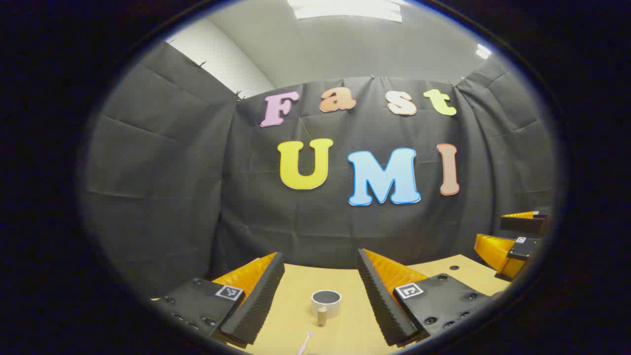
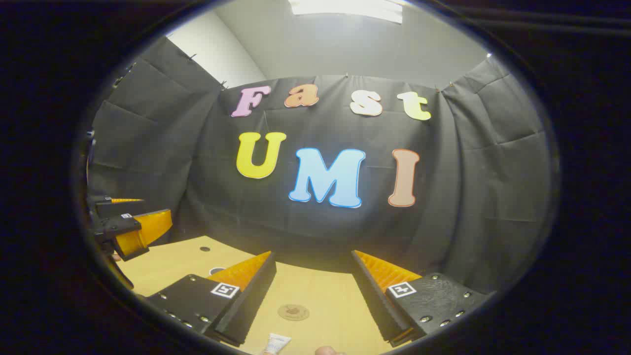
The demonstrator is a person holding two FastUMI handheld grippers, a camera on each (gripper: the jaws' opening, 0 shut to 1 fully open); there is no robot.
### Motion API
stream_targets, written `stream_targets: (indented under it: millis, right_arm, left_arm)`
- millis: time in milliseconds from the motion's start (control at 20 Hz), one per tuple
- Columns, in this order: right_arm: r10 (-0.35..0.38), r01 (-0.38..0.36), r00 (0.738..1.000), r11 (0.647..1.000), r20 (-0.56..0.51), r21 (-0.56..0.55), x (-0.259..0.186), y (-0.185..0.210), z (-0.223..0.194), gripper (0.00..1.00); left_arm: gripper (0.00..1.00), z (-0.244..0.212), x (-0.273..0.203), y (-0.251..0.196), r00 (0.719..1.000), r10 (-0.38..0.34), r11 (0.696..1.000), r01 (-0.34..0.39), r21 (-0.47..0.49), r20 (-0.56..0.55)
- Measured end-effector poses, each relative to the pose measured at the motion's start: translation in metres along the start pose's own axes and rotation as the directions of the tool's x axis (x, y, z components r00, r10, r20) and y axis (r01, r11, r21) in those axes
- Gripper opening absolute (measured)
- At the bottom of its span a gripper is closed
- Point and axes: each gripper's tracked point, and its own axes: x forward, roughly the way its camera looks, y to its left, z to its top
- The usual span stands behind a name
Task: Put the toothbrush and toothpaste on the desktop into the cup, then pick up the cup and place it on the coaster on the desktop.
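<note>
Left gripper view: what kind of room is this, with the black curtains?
Probably a small recording booth, not a real bathroom. Black cloth hangs as walls around a light wooden table. On it sit a cup, a toothbrush, a coaster and toothpaste.

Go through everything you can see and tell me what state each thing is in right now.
Cup: upright on the desk, empty.
Toothbrush: lying on the desk, not held.
Toothpaste: lying on the desk, not held.
Coaster: flat, bare.
Left gripper: open.
Right gripper: open.
</note>
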Motion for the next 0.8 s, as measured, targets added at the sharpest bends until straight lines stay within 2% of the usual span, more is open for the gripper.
stream_targets:
  millis: [500,800]
  right_arm:
    - [-0.025,0.024,0.999,0.999,-0.035,-0.033,0.013,0.004,-0.012,0.93]
    - [-0.031,0.029,0.996,0.999,-0.081,-0.033,0.017,0.015,-0.024,0.94]
  left_arm:
    - [0.95,-0.014,0.025,0.008,0.999,-0.019,1.0,0.019,-0.019,-0.025]
    - [0.95,-0.016,0.041,0.015,0.998,-0.048,0.998,0.049,0.025,-0.029]
